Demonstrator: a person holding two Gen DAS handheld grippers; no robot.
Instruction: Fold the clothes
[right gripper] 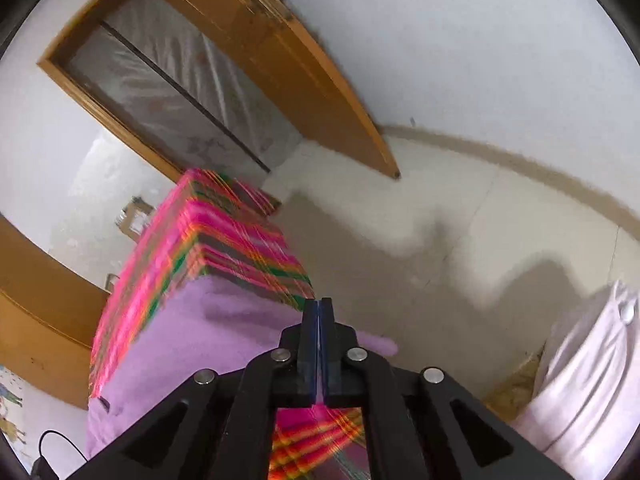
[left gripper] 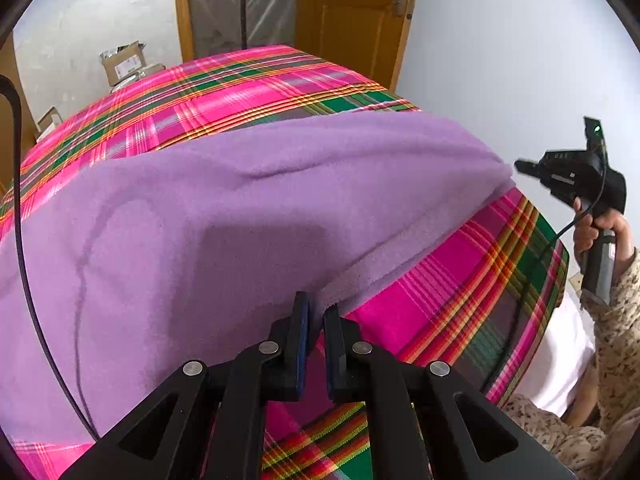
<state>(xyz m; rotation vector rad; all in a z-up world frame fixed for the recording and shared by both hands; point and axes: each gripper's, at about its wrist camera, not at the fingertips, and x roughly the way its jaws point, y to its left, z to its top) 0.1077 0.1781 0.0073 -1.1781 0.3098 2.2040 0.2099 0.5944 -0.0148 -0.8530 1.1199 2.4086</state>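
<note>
Saw the lilac fleece spread over the table, filling the centre of the left wrist view and running out toward 9 o'clock, with a soft crease near its far edge and a faint dark curved line on its 9 o'clock part. Found its near hem slanting from 6 o'clock up to 3 o'clock, doubled over on itself along that line. Found the left tongs at 6 o'clock, closed almost fully on that hem, a fold of the fleece pinched between the blue pads. Noted the pink, green and orange plaid cloth covering the table, bare at 12 o'clock beyond the fleece and again at 4 o'clock beside the hem.

Saw the right tongs at 3 o'clock, tips just beside the fleece's far corner, carried by a hand in a speckled sleeve. In the blurred right wrist view, found the right tongs closed, pads pressed together with nothing seen between them, over the edge where the fleece at 8 o'clock met the plaid cloth.

Noted a black cable hanging at 9 o'clock, cardboard boxes at 11 o'clock, a wooden door at 12 o'clock, pale floor at 3 o'clock and white buttoned fabric at 4 o'clock.
</note>
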